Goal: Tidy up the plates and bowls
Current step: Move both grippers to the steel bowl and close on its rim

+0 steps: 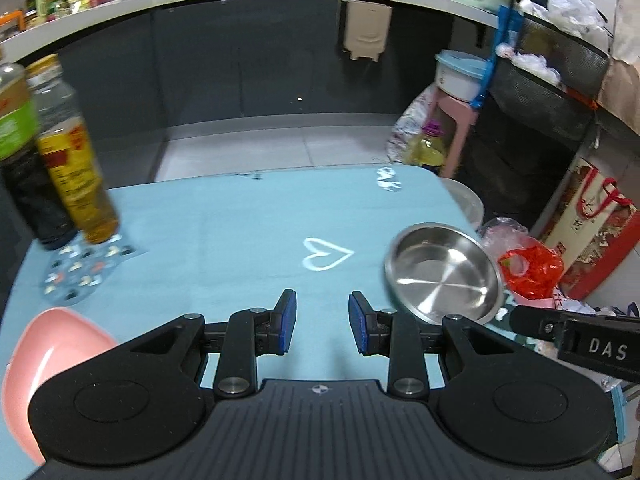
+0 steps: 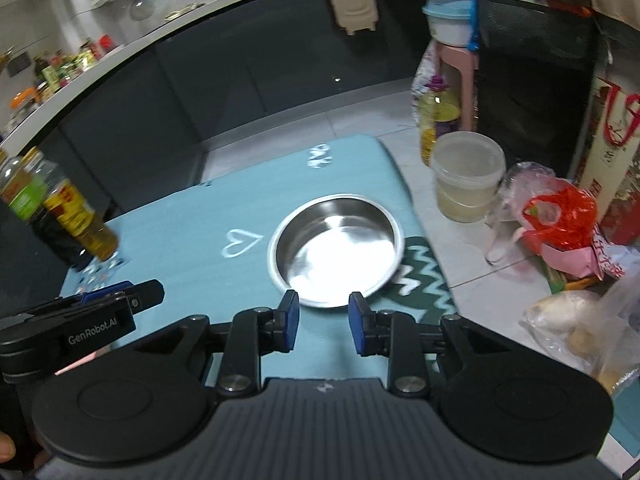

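A shallow steel bowl (image 2: 336,248) sits on the blue tablecloth (image 2: 192,216) near the table's right edge, partly on a green zigzag mat (image 2: 424,276). My right gripper (image 2: 322,320) is open, and the bowl's near rim lies just at its fingertips (image 2: 290,308) without the pads pressing on it. In the left wrist view the same bowl (image 1: 442,272) is to the right of my left gripper (image 1: 322,322), which is open with nothing between its pads. A pink bowl (image 1: 52,360) lies at the lower left, partly hidden by the gripper body.
Two bottles (image 1: 76,184) stand on a patterned coaster (image 1: 80,268) at the table's left. Beyond the right edge, on the floor, are a plastic tub (image 2: 468,176), a red bag (image 2: 560,216), an oil bottle (image 2: 436,116) and a pink stool (image 1: 456,120).
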Demonstrator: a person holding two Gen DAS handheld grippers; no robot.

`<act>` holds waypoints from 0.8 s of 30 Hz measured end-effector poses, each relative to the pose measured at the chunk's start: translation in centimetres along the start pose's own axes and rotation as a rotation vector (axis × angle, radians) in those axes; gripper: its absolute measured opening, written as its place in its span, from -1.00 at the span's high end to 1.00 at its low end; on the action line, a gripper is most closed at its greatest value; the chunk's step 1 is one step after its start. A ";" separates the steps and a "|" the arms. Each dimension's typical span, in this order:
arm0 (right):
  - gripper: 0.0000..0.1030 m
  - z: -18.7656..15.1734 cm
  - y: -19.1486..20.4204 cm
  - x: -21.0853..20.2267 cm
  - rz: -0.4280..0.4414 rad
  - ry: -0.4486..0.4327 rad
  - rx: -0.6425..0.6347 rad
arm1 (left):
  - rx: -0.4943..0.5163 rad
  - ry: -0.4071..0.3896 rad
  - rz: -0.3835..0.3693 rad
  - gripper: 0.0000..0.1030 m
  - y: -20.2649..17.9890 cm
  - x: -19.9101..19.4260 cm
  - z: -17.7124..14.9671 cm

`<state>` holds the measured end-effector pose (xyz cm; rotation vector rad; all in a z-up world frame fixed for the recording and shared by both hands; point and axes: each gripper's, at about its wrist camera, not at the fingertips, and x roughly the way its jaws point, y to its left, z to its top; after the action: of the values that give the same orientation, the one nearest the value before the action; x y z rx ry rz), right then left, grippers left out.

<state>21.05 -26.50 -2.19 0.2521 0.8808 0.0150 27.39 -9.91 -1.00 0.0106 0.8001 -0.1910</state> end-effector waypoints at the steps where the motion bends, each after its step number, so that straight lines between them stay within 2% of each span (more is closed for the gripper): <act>1: 0.52 0.1 -0.4 0.2 -0.003 0.002 0.004 | 0.002 0.002 -0.004 0.48 -0.5 0.4 0.2; 10: 0.52 1.2 -2.3 2.3 -0.037 0.019 0.039 | 0.007 0.014 -0.047 0.47 -3.2 4.4 1.2; 24: 0.52 1.9 -3.2 5.4 -0.065 0.046 0.071 | 0.017 0.082 -0.041 0.47 -4.4 9.3 1.5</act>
<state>25.70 -29.38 -5.85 0.2904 0.9364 -0.0712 34.00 -15.90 -6.27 0.0177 0.8810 -0.2371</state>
